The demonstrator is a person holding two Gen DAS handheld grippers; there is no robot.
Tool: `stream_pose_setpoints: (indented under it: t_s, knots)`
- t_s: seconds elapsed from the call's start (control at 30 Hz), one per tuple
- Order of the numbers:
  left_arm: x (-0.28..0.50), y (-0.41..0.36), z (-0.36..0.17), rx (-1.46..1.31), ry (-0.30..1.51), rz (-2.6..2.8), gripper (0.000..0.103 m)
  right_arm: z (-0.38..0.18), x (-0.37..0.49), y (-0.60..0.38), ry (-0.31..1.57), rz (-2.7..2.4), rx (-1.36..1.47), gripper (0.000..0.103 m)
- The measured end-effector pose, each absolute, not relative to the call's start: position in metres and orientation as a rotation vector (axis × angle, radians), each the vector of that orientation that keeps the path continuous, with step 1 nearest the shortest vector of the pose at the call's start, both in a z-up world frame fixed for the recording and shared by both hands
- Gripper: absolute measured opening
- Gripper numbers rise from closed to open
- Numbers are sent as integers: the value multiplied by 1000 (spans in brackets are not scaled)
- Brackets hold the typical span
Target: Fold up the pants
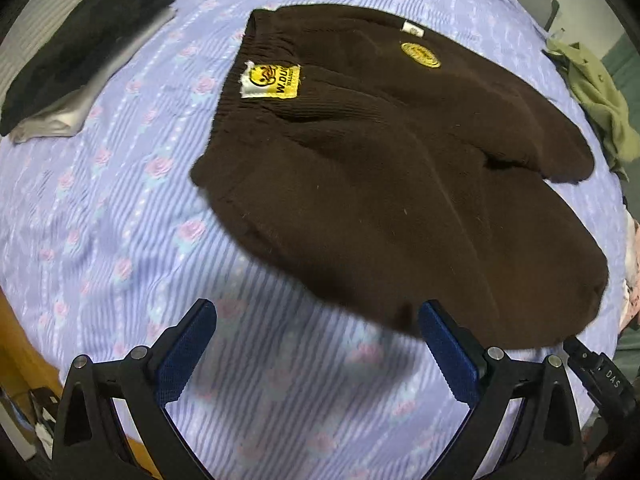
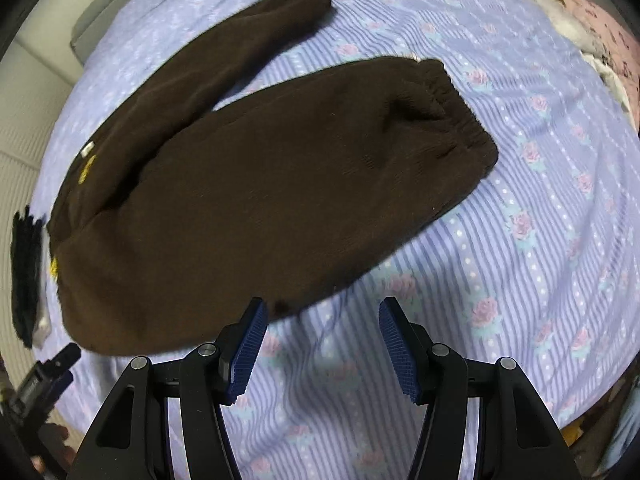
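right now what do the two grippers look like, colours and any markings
Both match: the left gripper and right gripper have matte black angular arms with triangular cut-outs and round silver pivot pins. Each finger carries a blue ribbed pad. In the left wrist view, the other gripper's black body shows white lettering "DAS". No cables or sleeves visible.

I am in a home bedroom: under and ahead of my jaws spreads a bed [image 1: 120,208] in a lilac striped sheet printed with pink roses. Folded clothes [image 1: 76,60] sit far ahead to the left of my left jaws, an olive garment [image 1: 596,92] far right, and pink patterned fabric [image 2: 600,28] beyond my right jaws.
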State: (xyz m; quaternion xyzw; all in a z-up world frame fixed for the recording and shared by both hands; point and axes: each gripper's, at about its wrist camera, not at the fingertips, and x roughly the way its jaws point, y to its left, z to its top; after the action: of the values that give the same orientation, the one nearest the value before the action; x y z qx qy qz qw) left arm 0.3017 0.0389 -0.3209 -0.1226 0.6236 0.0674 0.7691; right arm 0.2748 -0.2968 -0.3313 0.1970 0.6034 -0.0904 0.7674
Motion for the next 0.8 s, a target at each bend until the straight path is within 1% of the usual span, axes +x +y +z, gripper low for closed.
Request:
stream_pose_setpoints:
  t_s: [0.07,0.17,0.2,0.23,0.27,0.3,0.33,0.37,0.4,0.43,0.47,0.53,0.67,0.8]
  knots:
    - [309,39,-331,-278,1362,157,103,-342,285,-298,1326,-215,408,58]
    - [320,37,-348,-312,1390,150,99,-359,299,-301,1360,-234,353,58]
    - [322,36,-351,-327,1396,139,93,-365,304,-303,1371,-240,351,58]
    - [324,34,-353,-342,1399,122,82,-368,308,-305,1377,-240,353,58]
    - [326,32,-353,-356,1401,105,74,-371,312,-307,1382,-242,360,58]
    - [327,31,-352,-382,1406,81,58,-372,315,-308,1385,-241,374,58]
    - [328,30,-351,-413,1408,62,45,-372,317,-310,1390,-240,381,57]
    - [328,29,-347,-421,1407,61,42,-371,319,-311,1392,-236,387,48]
    - [327,28,-342,-408,1401,74,33,-368,321,-311,1392,-230,392,37]
    - [326,28,-333,-399,1390,80,29,-363,322,-312,1393,-227,392,20]
    - [325,27,-325,-389,1381,77,29,-351,322,-312,1382,-213,389,16]
    - [320,26,-306,-364,1345,63,26,-321,321,-309,1337,-167,364,14]
    - [304,27,-261,-300,1265,59,24,-262,306,-300,1267,-93,304,13]
    - [291,37,-233,-281,1217,71,22,-216,275,-287,1252,-17,315,13]
